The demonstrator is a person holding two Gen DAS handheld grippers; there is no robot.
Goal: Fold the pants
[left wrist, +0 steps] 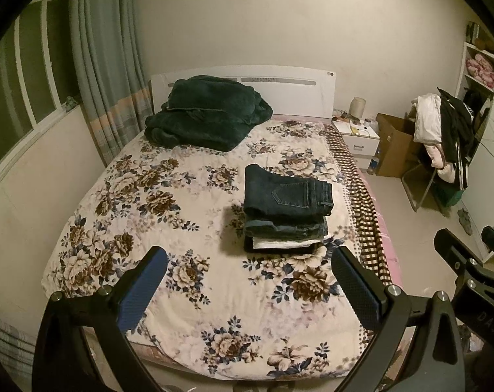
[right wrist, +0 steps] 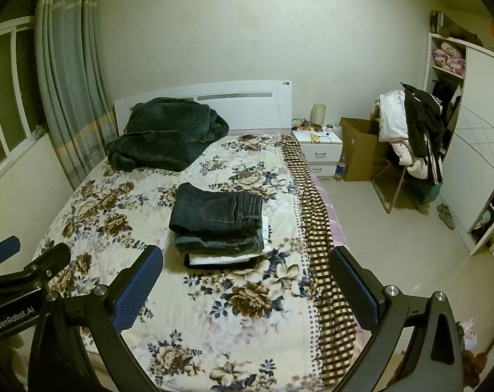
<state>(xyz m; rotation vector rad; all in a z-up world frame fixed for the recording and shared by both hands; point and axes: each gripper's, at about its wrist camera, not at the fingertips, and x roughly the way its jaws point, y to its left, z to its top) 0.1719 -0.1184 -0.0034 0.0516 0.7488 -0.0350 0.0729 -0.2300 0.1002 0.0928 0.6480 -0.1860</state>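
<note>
A stack of folded pants (left wrist: 287,210) (right wrist: 218,222) lies on the floral bedspread (left wrist: 168,215) (right wrist: 247,297), toward the bed's right side. Dark jeans with a back pocket are on top, with another denim pair, a white garment and a dark one beneath. My left gripper (left wrist: 248,261) hovers above the foot of the bed, open, nothing between its blue-padded fingers (left wrist: 142,290). My right gripper (right wrist: 247,261) is also open and empty, held to the right of the left one; it shows at the right edge of the left wrist view (left wrist: 469,248).
A dark green fleece blanket (left wrist: 204,111) (right wrist: 165,134) is heaped by the white headboard. A checked sheet (right wrist: 315,222) hangs over the bed's right edge. A nightstand (right wrist: 318,147), cardboard box (right wrist: 361,147), clothes-laden chair (right wrist: 410,137) and wardrobe stand on the right; curtain and window on the left.
</note>
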